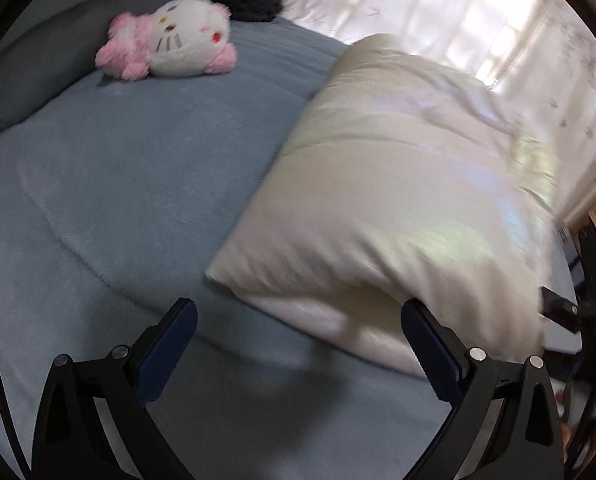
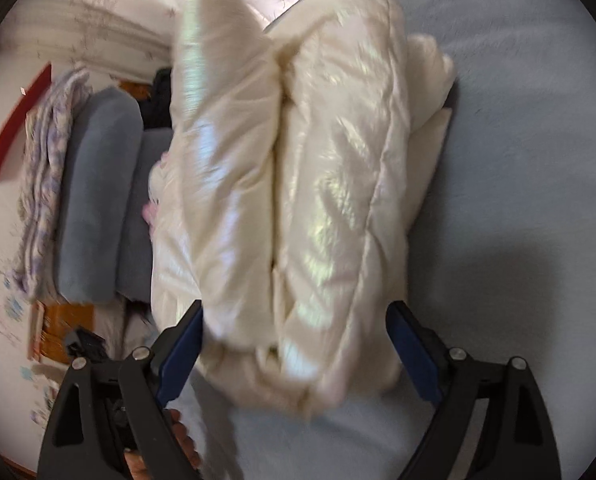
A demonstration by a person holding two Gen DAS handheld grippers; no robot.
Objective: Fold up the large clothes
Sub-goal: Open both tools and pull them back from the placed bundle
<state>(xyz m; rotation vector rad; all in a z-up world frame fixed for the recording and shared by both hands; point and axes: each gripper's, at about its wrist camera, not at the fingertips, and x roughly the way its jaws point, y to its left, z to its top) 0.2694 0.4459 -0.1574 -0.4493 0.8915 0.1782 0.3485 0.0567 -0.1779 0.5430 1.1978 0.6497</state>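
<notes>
Glossy cream padded coat (image 2: pixel 298 184), bundled and part-folded on the blue-grey fleece bed cover (image 1: pixel 130 184), mid-fold: left gripper (image 1: pixel 298 320) and right gripper (image 2: pixel 294 336) both spread and empty at its near edge; next, pinch that edge.

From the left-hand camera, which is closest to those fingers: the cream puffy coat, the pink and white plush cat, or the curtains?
1. Cream puffy coat, just ahead, right.
2. Plush cat, far left on the blue bedcover.
3. Curtains, at the back, right.

Left claw (image 1: pixel 298 344) and right claw (image 2: pixel 294 344) both gape wide, angled downward
</notes>
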